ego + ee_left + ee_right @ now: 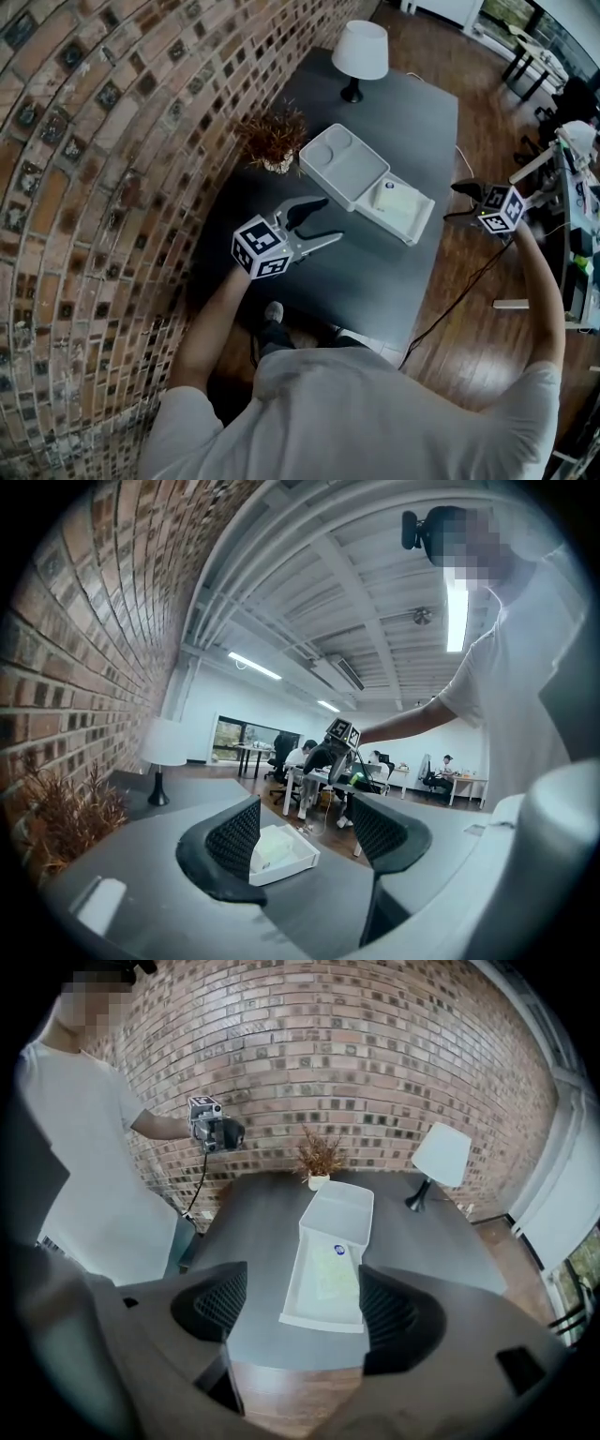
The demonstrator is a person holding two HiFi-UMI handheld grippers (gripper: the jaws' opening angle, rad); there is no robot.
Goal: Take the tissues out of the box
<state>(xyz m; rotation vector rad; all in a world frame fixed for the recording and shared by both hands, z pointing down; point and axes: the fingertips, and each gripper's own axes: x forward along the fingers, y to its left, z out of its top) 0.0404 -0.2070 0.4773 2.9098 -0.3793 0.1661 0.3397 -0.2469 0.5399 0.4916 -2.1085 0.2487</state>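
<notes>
A white box (349, 167) lies open on the dark worktop (375, 281). Its lid (339, 1206) is folded back flat on the side of the box toward the lamp (361, 52). The tissues (394, 202) are inside the box, a pale flat pack filling the bottom compartment, with a small round blue sticker (338, 1250) at the end nearest the lid. A dried plant (274, 136) in a small pot stands just beside the lid's corner, on the side of the box toward the brick wall (94, 150). The lamp stands farther off, past the lid. The left tongs (330, 218) hang above the worktop near the box on its wall side, apart from it. They stand wide and nothing is between them; in the left gripper view only a corner of the box shows beyond the gap. The right tongs (457, 202) are on the opposite side of the box from the wall, past the worktop's edge and over the wooden floor (469, 319), and touch nothing. They too are parted and empty. The right gripper view looks between them along the length of the box, its tissue end the nearer and the lid beyond.
</notes>
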